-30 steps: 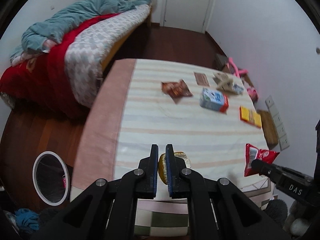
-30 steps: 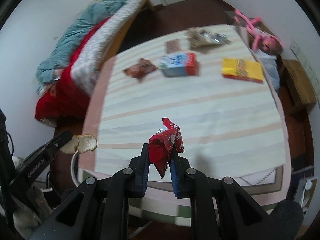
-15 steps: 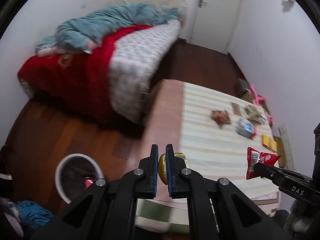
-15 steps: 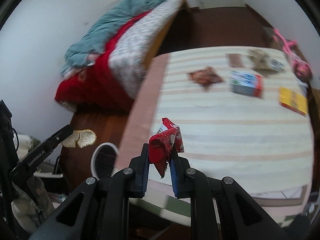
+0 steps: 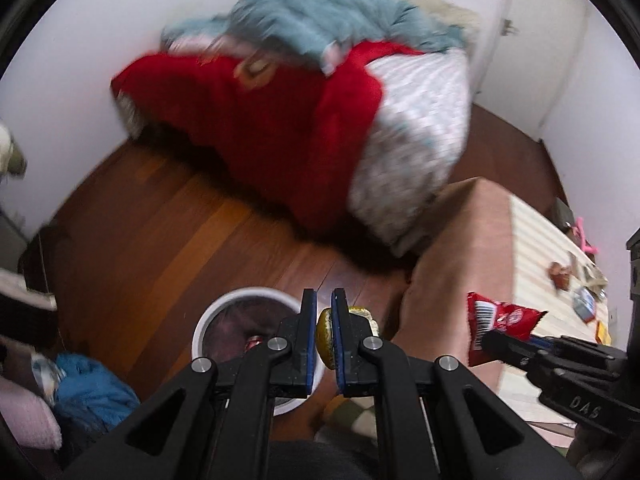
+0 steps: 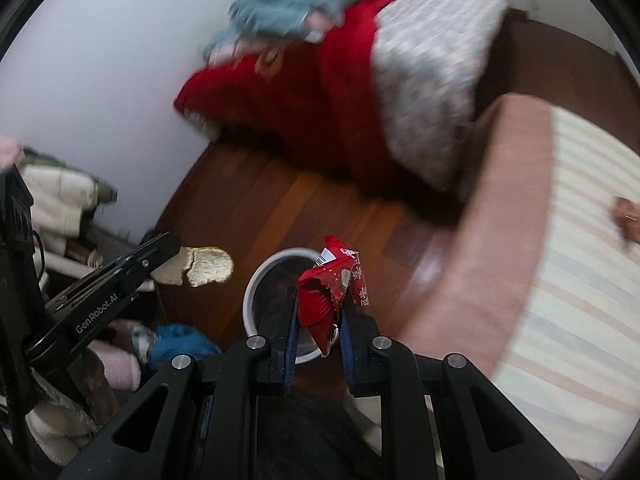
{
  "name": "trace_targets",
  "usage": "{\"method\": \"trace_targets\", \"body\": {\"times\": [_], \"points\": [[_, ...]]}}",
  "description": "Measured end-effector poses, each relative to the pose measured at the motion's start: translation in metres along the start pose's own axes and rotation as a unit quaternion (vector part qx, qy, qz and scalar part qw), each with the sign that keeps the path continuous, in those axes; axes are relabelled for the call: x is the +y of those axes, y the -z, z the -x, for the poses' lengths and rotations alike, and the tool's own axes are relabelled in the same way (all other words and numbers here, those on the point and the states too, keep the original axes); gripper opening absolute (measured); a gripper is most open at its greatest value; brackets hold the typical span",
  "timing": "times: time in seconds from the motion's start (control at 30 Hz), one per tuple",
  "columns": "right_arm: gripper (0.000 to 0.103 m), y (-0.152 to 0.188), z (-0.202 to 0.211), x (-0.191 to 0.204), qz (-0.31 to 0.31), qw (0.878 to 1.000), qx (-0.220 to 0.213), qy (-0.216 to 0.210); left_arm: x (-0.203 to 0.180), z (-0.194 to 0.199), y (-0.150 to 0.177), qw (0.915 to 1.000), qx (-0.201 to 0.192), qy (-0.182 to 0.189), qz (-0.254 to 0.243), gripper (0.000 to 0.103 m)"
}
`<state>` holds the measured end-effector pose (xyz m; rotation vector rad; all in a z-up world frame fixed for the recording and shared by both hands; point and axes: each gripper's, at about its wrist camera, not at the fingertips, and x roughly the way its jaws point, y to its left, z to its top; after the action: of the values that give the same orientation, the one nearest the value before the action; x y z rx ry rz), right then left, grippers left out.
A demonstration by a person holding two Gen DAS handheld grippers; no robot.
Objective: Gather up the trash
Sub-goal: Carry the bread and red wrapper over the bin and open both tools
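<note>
While blurred, bin [image 5: 208, 320] seemingly beside table [image 5: 460, 248].

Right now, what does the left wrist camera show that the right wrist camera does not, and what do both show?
Only the left wrist view shows the door and the small packets far along the table. Only the right wrist view shows the pale bundle by the wall. Both show the white bin, the bed, the left gripper holding a piece of bread and the right gripper holding a red wrapper.

Motion-blurred bed [image 5: 320, 92]; bin [image 6: 256, 292] partly hidden behind fingers [image 6: 290, 332]; far table litter [image 5: 584, 304] too small.
</note>
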<state>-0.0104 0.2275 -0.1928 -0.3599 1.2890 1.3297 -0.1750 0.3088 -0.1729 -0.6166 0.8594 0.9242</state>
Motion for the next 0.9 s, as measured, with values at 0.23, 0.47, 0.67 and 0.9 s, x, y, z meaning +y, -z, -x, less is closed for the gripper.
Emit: {"method": "trace_targets", "body": {"times": [0.23, 0.47, 0.67, 0.9], "points": [[0.019, -0.007, -0.136, 0.024, 0.013, 0.994, 0.112, -0.004, 0.08, -0.09, 0.008, 0.9918, 0.107, 0.006, 0.07, 0.005], [0.019, -0.002, -0.243, 0.019, 0.012, 0.98, 0.197, 0.017, 0.128, -0.167, 0.02, 0.9769, 0.188, 0.009, 0.101, 0.005], [0.022, -0.006, -0.294, 0.01, 0.021, 0.973, 0.231, 0.024, 0.154, -0.202, 0.038, 0.9629, 0.236, 0.008, 0.132, 0.008], [0.081, -0.002, -0.309, 0.007, 0.035, 0.968, 0.245, 0.035, 0.17, -0.197, 0.054, 0.9612, 0.227, -0.02, 0.155, 0.091]]}}
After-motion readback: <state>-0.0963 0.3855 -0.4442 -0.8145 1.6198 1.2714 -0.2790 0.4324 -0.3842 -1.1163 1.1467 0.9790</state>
